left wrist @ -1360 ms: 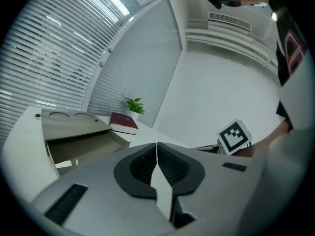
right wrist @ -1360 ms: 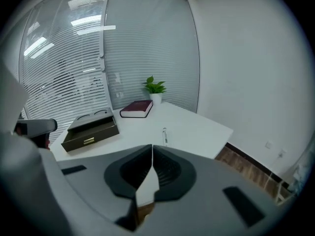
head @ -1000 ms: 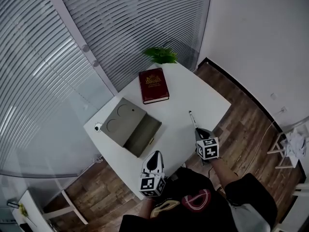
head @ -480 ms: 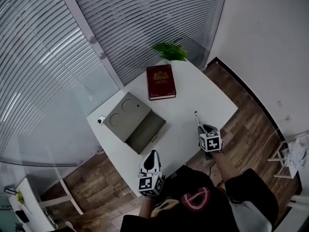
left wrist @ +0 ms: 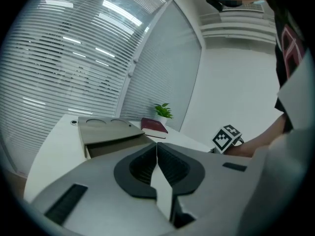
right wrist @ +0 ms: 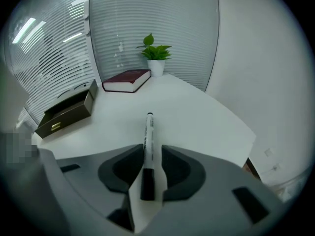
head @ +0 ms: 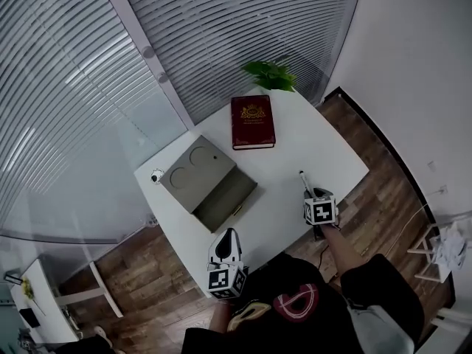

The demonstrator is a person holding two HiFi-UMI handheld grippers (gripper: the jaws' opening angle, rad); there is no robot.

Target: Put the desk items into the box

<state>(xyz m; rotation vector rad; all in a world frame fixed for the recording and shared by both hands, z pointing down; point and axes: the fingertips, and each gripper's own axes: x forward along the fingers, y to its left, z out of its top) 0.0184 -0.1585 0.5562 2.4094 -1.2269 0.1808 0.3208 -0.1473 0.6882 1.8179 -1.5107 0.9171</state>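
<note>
A black-and-white marker [right wrist: 148, 136] lies on the white desk [head: 295, 146], pointing away from me. My right gripper [right wrist: 151, 149] straddles its dark near end. The jaws are opening, with a narrow gap on each side of the marker. In the head view this gripper [head: 316, 198] is at the desk's near right edge, just behind the marker [head: 303, 181]. An open olive box [head: 193, 167] lies at the desk's left. My left gripper [head: 227, 243] hovers by the near edge, its jaws [left wrist: 156, 151] shut and empty. A dark red book [head: 253, 121] lies at the back.
A small potted plant [head: 271, 74] stands at the desk's far corner against the blinds. A small round white object [head: 155, 176] sits at the left corner beside the box. Wooden floor surrounds the desk, and a white wall is on the right.
My right gripper has slid forward over the marker's near end. The left gripper has hardly moved. The head view has shifted a little.
</note>
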